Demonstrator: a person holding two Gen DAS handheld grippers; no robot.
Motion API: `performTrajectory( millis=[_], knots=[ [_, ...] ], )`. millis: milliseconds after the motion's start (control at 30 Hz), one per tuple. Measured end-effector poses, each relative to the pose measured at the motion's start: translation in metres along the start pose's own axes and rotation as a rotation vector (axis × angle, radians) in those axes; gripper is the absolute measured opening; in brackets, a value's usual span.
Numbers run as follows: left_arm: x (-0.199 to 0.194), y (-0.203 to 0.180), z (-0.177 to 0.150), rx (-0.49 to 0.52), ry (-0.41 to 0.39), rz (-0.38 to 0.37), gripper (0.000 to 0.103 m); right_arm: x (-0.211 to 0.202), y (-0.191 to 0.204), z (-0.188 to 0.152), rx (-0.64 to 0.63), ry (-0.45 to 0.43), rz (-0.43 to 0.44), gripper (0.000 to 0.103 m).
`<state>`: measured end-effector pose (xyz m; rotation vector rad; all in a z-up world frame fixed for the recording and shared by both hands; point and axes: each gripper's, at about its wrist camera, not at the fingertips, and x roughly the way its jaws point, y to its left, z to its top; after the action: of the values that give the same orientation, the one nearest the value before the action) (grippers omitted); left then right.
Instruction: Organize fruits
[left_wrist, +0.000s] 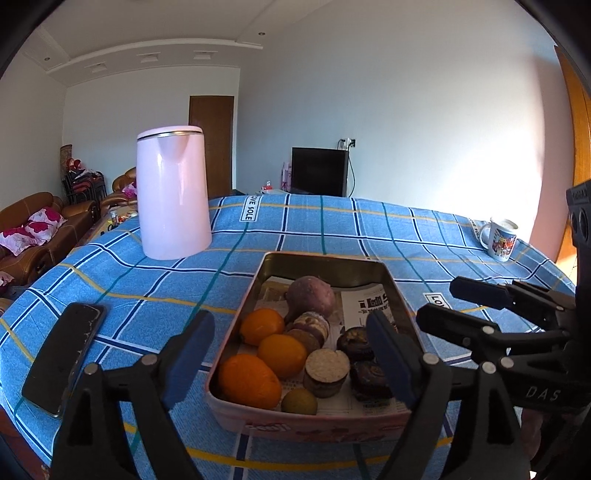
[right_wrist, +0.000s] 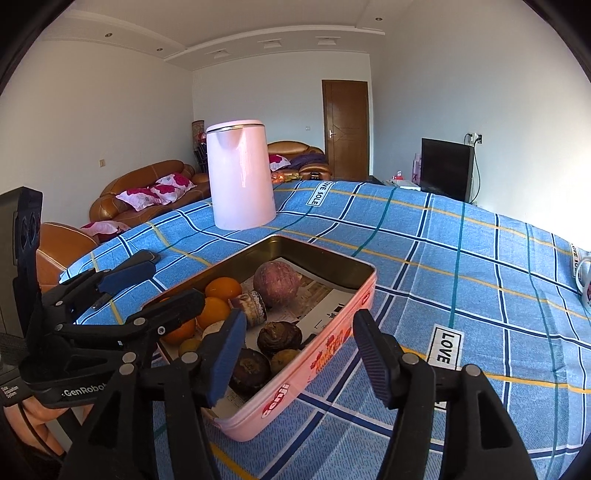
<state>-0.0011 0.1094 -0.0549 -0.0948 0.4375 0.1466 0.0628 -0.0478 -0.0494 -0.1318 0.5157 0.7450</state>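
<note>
A pink metal tin (left_wrist: 295, 266) (right_wrist: 332, 332) lined with newspaper sits on the blue checked tablecloth. In it lie three oranges (left_wrist: 282, 354) (right_wrist: 221, 290), a purple round fruit (left_wrist: 310, 299) (right_wrist: 277, 284), a small green fruit (left_wrist: 299, 402), and several dark brown fruits (left_wrist: 354, 343) (right_wrist: 279, 334). My left gripper (left_wrist: 291, 354) is open and empty, hovering over the tin's near end. My right gripper (right_wrist: 303, 354) is open and empty, over the tin's near right corner. Each gripper shows in the other's view, the right one (left_wrist: 472, 306) and the left one (right_wrist: 147, 288).
A pink kettle (left_wrist: 171, 192) (right_wrist: 240, 177) stands beyond the tin on the left. A black phone (left_wrist: 64, 354) lies near the left table edge. A printed mug (left_wrist: 500, 236) (right_wrist: 585, 280) stands at the far right edge. Sofas and a television lie behind the table.
</note>
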Motion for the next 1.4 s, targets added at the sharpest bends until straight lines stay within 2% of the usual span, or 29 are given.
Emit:
performTrajectory(
  millis=[167,300,600,1400],
  knots=[
    [-0.007,-0.002,0.003,0.006,-0.018,0.002,0.091,-0.011,-0.003,-0.001,0.011,-0.027,-0.019,0.064],
    [-0.010,-0.004,0.005,0.012,-0.029,0.005,0.094,-0.020,-0.001,-0.003,-0.003,-0.059,-0.069,0.073],
    [-0.014,-0.007,0.006,0.020,-0.038,0.010,0.100,-0.033,-0.001,-0.005,-0.008,-0.088,-0.099,0.075],
    [-0.015,-0.012,0.007,0.034,-0.039,0.013,0.100,-0.054,-0.004,-0.007,0.013,-0.144,-0.122,0.078]
  ],
)
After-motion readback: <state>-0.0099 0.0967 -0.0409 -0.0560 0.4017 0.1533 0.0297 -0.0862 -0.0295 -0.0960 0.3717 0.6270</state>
